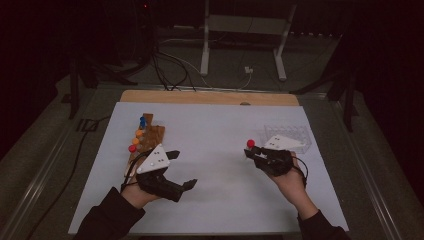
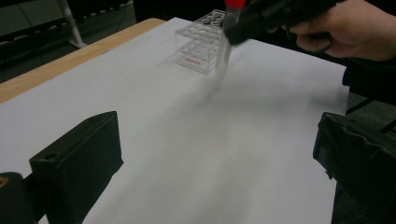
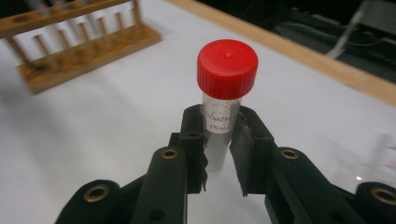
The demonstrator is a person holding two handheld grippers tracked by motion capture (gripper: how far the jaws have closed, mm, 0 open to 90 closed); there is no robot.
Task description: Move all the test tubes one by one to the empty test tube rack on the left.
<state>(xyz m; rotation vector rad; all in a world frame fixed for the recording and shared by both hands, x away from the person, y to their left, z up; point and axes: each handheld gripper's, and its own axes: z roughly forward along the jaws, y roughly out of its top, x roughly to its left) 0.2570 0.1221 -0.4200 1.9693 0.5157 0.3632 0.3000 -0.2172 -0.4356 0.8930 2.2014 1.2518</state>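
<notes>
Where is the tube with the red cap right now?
The red-capped tube is clamped upright in the right tongs. In the high view it sits right of the table's middle, just left of the clear plastic rack.

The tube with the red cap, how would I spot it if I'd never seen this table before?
Start at the white table and look to its right half, where a hand holds the right gripper near a clear plastic rack. Clamped between its black jaws stands the red-capped tube. The other capped tubes sit in the wooden rack at the left; this one alone is held.
</notes>
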